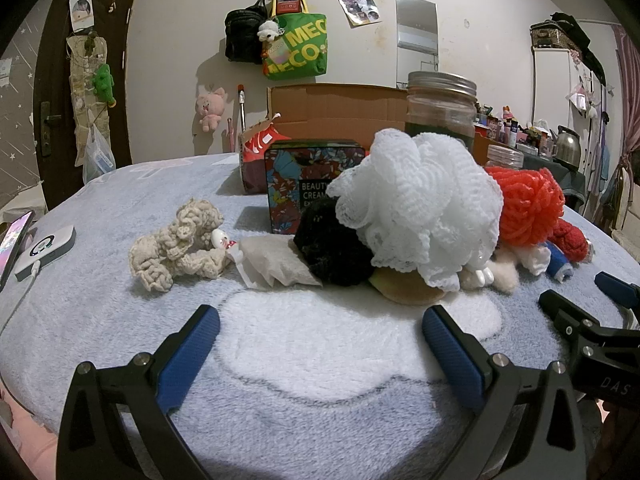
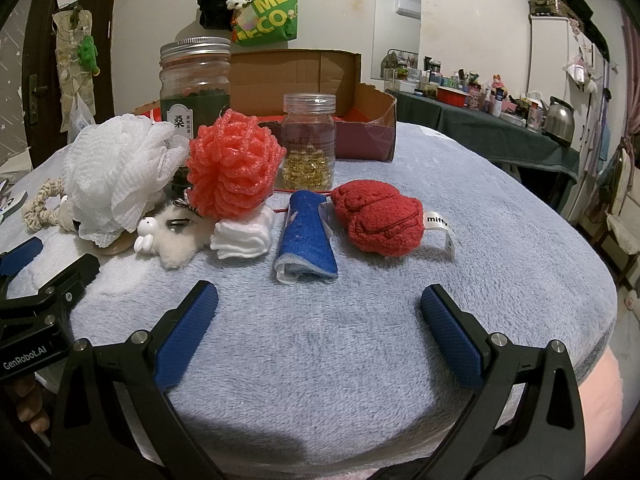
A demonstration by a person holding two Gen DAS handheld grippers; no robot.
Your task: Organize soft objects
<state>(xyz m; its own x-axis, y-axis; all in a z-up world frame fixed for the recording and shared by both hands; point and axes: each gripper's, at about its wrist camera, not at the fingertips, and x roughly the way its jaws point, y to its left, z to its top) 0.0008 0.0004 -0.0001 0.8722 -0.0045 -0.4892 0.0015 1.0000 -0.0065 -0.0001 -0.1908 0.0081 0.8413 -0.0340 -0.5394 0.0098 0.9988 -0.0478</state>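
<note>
Soft things lie in a row on the grey-blue blanket [image 1: 320, 360]. A beige crochet piece [image 1: 178, 240] sits leftmost, then a white pouch [image 1: 272, 260], a black fuzzy ball [image 1: 332, 244] and a white mesh puff [image 1: 416, 204]. In the right wrist view I see the white mesh puff [image 2: 116, 172], an orange mesh puff [image 2: 234, 164], a cream plush [image 2: 176, 236], folded white cloth [image 2: 242, 236], a rolled blue cloth [image 2: 306, 236] and a red plush [image 2: 378, 220]. My left gripper [image 1: 320, 332] is open, short of the pile. My right gripper [image 2: 318, 312] is open, in front of the blue cloth.
A cardboard box [image 2: 320, 80] stands behind the pile, with a tall jar [image 2: 196, 80], a small jar [image 2: 309, 140] and a patterned tin [image 1: 308, 176] in front of it. A phone [image 1: 14, 240] and white device [image 1: 46, 250] lie at the left edge. The blanket falls away at right.
</note>
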